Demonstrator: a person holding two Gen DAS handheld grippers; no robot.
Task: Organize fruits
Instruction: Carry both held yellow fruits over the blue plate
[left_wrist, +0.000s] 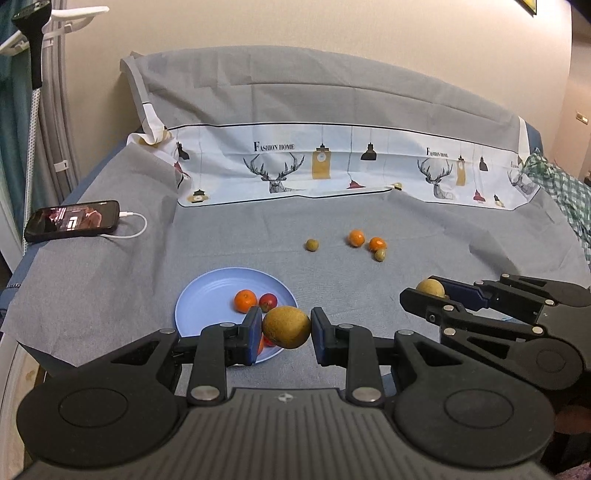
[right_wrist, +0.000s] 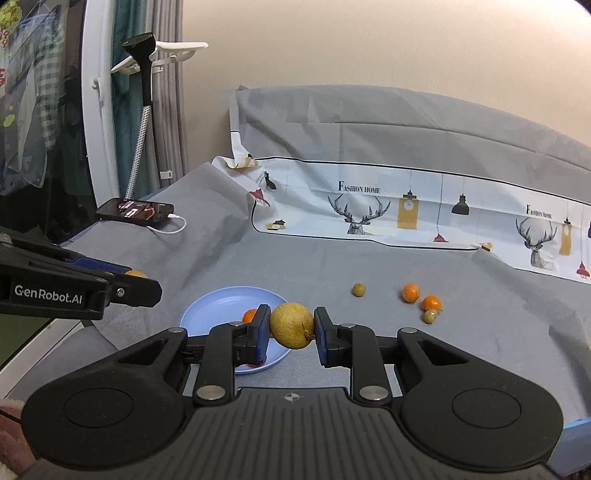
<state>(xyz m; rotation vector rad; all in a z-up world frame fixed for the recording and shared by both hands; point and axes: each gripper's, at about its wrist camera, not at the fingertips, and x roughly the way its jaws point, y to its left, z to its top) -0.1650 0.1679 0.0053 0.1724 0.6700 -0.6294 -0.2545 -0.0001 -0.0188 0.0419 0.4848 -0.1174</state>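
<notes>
In the left wrist view my left gripper (left_wrist: 286, 325) is shut on a round yellow-brown fruit (left_wrist: 291, 332), held just above the near right rim of a blue plate (left_wrist: 207, 295). An orange (left_wrist: 245, 300) and a red fruit (left_wrist: 267, 301) lie on the plate. To the right, my right gripper (left_wrist: 424, 292) is shut on a second yellow fruit (left_wrist: 430, 287). The right wrist view shows that fruit (right_wrist: 291, 325) pinched between the right gripper (right_wrist: 290, 326) pads, right of the plate (right_wrist: 218, 306). The left gripper (right_wrist: 142, 277) is at the left edge.
Two loose oranges (left_wrist: 356, 237) (left_wrist: 377, 243) and two small greenish fruits (left_wrist: 312, 244) (left_wrist: 379, 254) lie on the grey sheet beyond the plate. A phone (left_wrist: 74, 220) with a white cable rests at the far left. A printed cloth (left_wrist: 332, 166) hangs across the back and a checked cloth (left_wrist: 565, 192) lies at the right.
</notes>
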